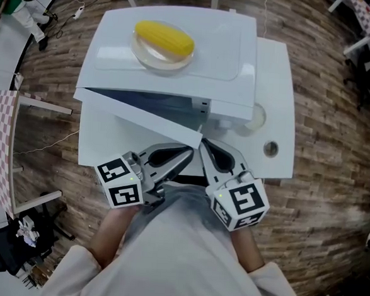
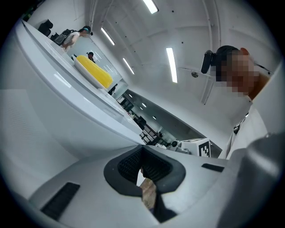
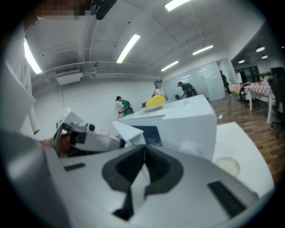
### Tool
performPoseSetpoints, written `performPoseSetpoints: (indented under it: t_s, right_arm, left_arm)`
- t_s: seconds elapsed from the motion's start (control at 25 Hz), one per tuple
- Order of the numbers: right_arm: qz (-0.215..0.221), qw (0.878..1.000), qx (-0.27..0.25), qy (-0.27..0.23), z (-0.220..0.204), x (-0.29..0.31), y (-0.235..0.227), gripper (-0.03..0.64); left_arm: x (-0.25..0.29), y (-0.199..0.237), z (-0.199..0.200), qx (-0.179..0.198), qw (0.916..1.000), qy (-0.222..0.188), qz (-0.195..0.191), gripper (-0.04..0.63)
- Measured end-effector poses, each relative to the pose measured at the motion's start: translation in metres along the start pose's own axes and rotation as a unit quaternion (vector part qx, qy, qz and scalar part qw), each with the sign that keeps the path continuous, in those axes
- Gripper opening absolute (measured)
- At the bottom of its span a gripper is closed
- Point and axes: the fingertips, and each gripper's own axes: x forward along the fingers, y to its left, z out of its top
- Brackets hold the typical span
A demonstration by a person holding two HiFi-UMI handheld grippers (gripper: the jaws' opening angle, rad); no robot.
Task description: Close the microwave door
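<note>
Ajar white microwave door [image 1: 136, 117] hung from left, free edge toward person. Both left gripper [image 1: 186, 155] and right gripper [image 1: 205, 149] sat pinched together, empty, just beside that edge; right looked nearer.

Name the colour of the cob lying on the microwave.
The corn cob is yellow, best seen in the head view.

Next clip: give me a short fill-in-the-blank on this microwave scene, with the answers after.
1. The microwave door stands partly ____.
2. On top of the microwave, a plate holds a yellow cob of ____.
3. The jaws of the left gripper and the right gripper are both ____, with nothing between them.
Answers: open; corn; shut.
</note>
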Motion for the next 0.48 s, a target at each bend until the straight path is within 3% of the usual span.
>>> performPoseSetpoints:
  t_s: [0.48]
  right_arm:
    - [-0.002, 1.0, 0.002, 0.003, 0.007, 0.005, -0.013, 0.023]
  left_arm:
    - [0.015, 0.006, 0.011, 0.008, 0.9999, 0.004, -0.008, 0.018]
